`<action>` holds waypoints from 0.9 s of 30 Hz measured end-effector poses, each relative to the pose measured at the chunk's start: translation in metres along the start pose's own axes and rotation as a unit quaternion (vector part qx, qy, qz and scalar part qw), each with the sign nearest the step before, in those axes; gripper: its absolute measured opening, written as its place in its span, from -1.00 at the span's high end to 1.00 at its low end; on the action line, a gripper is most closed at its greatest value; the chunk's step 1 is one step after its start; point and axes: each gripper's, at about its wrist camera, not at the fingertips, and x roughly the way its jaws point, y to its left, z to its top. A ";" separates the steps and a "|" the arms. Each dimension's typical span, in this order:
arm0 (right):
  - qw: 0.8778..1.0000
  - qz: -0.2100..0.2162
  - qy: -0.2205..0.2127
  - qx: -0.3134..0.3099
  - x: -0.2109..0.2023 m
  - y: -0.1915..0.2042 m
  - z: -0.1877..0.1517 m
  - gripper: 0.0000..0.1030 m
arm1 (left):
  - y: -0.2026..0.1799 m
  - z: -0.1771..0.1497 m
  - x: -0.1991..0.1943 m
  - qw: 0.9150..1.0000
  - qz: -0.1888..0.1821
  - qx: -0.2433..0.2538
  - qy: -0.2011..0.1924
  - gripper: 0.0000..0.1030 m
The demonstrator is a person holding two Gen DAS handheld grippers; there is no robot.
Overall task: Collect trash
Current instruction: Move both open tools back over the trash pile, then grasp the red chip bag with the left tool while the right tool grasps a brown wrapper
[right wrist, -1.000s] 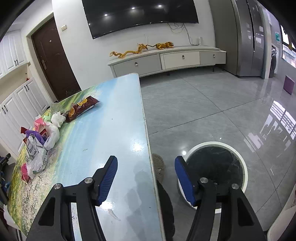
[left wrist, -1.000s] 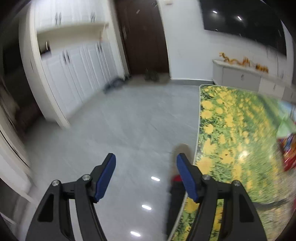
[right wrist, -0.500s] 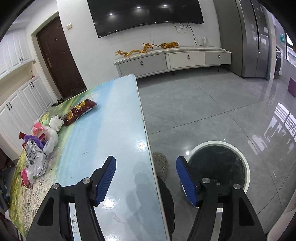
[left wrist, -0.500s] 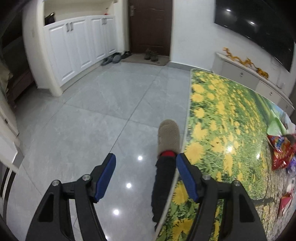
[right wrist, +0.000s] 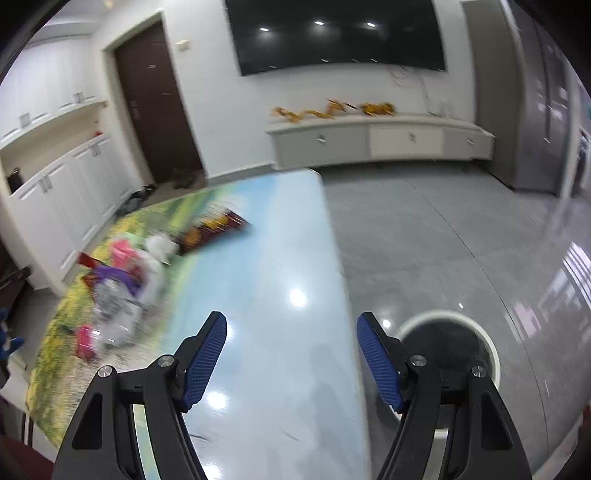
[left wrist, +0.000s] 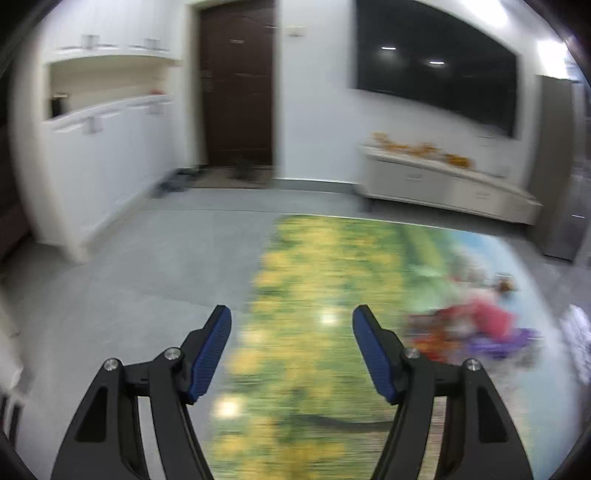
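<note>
A heap of trash (right wrist: 118, 291), wrappers and crumpled bags in pink, purple, white and red, lies on the left part of the flower-print table (right wrist: 266, 295). A dark snack wrapper (right wrist: 214, 230) lies just beyond it. In the left wrist view the same heap (left wrist: 476, 332) is a blur at the right. My left gripper (left wrist: 291, 350) hangs open above the table's yellow part, nothing between its fingers. My right gripper (right wrist: 291, 354) hovers over the table's right edge; its jaws are opening and hold nothing. A round bin (right wrist: 448, 354) with a white rim and dark inside stands on the floor under its right finger.
A long white sideboard (right wrist: 380, 140) with golden ornaments runs under a wall screen (right wrist: 336, 33). A dark door (right wrist: 155, 107) and white cupboards (right wrist: 59, 192) are to the left, with shoes on the floor by the door. Grey tiled floor (right wrist: 424, 236) surrounds the table.
The left gripper swung right and upward, from over the floor beside the table to above the tabletop. The right gripper rose, tilted, and its jaws widened a little.
</note>
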 end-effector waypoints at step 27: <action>0.990 0.086 0.106 -0.028 0.231 0.061 0.103 -0.30 | -0.090 -0.025 0.130 0.978 -0.140 0.058 0.144 0.12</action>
